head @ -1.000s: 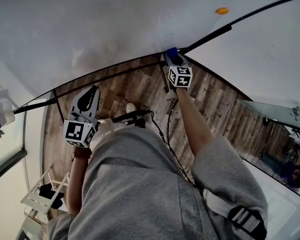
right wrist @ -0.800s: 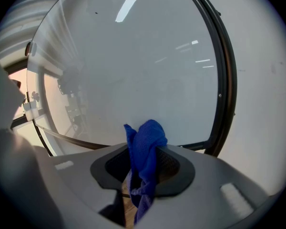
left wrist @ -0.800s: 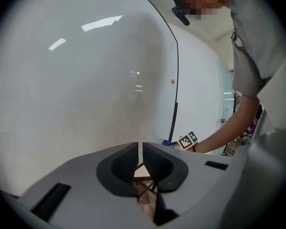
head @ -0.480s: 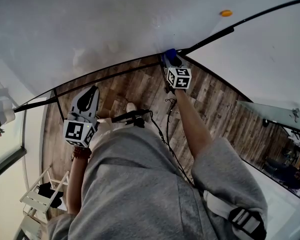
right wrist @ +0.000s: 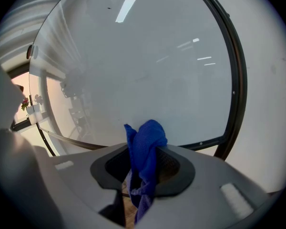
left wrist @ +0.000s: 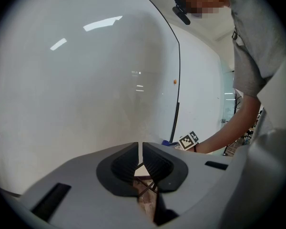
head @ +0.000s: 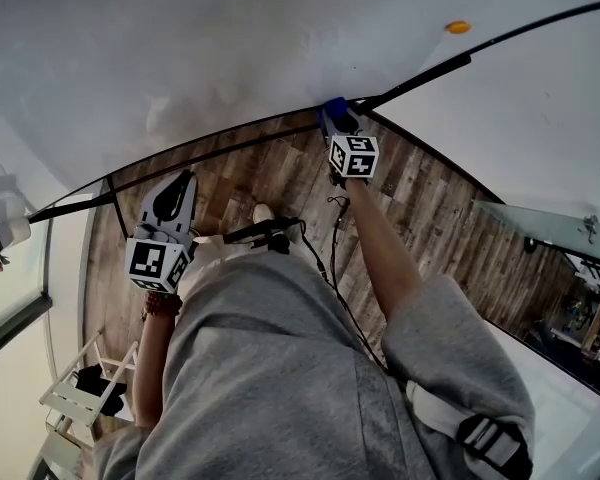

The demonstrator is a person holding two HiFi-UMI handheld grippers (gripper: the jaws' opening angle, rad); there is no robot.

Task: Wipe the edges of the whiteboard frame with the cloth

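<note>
Right gripper (right wrist: pixel 144 165): jaws clamped on the blue cloth (right wrist: pixel 147 136). A bunched wad stands proud of the tips and a loose tail hangs below the pads. Left gripper (left wrist: pixel 141 152): jaws drawn together to a thin slit with nothing between them. In the head view it is held off the board at about 9 o'clock from the picture's middle.

Location: in the head view the cloth sits at about 12 to 1 o'clock, right at the lower corner of the whiteboard frame (right wrist: pixel 239 80). In the right gripper view the bottom rail runs behind the wad from 9 to 3 o'clock, and the corner lies at about 4 o'clock from it. I cannot confirm contact with the rail; the wad looks to be against the board just above it.

Handling, my judgement:
- The cloth is light, soft and limp, so it will fold over and drag instead of pushing.
- The grip looks best low on the bunch, as now, leaving a short stub exposed so it stays firm.
- The loose tail may snag on the rail.
- The frame is stiff and narrow, so light pressure should do.
- The board face looks glossy, and I expect the wad to slide easily on it.
</note>
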